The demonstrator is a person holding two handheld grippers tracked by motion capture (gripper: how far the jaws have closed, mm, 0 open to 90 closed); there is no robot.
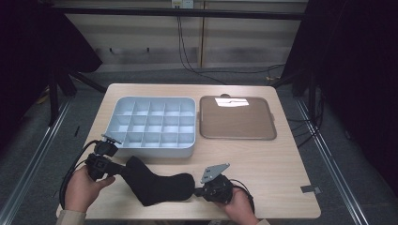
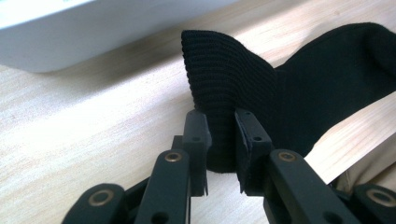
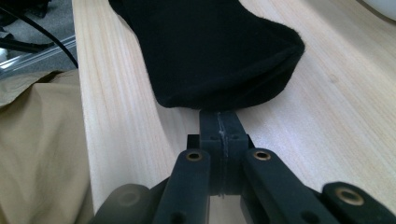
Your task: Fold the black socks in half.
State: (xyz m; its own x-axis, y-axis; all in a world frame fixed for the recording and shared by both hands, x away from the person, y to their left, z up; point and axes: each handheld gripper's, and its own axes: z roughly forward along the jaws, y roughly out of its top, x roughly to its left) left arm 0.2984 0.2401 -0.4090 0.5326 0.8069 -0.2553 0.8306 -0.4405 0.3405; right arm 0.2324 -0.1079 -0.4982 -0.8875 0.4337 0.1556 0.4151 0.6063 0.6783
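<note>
- Holding the black sock (image 1: 157, 186) by both ends is the work in hand: it lies along the near edge of the wooden table (image 1: 267, 161), just in front of the white divided organizer box (image 1: 152, 125), with the brown tray (image 1: 237, 117) beside that box.
- The left gripper (image 2: 220, 133) is clamped on the ribbed cuff (image 2: 219, 84), which stands up between its jaws; the pinch sits low on the cuff's edge.
- The right gripper (image 3: 223, 133) has its jaws pressed together right at the toe end. I judge it pinches the toe's edge, though the fabric between the pads is hidden behind the sock's bulge.
- To do this step well, probably a fold or roll toward a box cell, keep both pinches firm and move the two hands together so the knit neither stretches nor slips.
- Lift only enough to clear the table; dragging could bunch the heel.
- The right hold looks shallow, so pull gently on that side; a hard tug might free the toe.
- Keep the sock away from the table's near edge, where it could slide off toward the person's lap.
</note>
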